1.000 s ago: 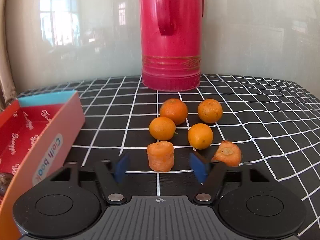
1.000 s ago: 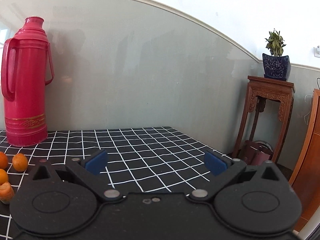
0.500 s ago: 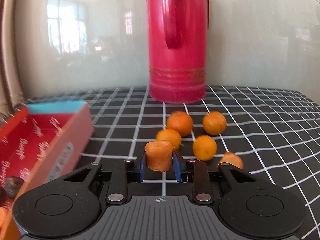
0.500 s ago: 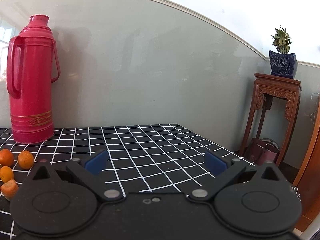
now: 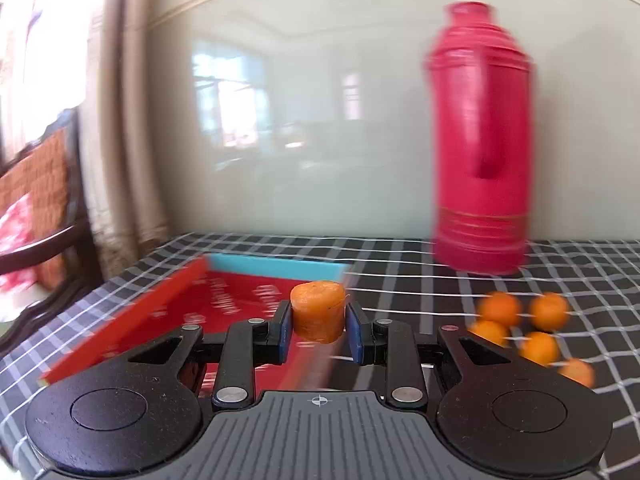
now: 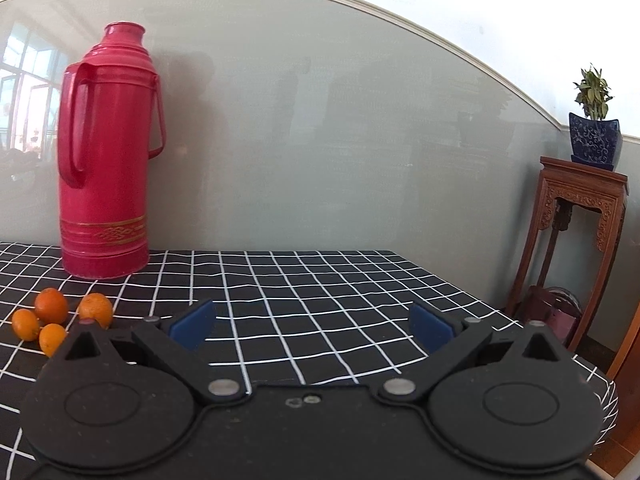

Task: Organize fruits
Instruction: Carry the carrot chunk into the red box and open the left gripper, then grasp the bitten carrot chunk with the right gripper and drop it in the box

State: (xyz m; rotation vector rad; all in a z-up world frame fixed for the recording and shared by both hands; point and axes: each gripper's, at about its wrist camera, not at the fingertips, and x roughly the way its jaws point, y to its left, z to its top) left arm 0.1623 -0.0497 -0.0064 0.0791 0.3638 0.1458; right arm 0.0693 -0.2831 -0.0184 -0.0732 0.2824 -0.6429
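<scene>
Red box (image 5: 224, 304) lies below the left gripper (image 5: 318, 330) grasping a carrot chunk (image 5: 318, 316); the right gripper (image 6: 312, 326) gapes released.

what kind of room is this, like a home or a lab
Most likely a lived-in home. A red thermos flask stands on a table with a black-and-white checked cloth, a potted plant sits on a carved wooden stand, and a curtain hangs at the left.

glossy grey-green wall (image 6: 340, 152), carved wooden stand (image 6: 580, 216) bearing a potted plant (image 6: 595, 120).
</scene>
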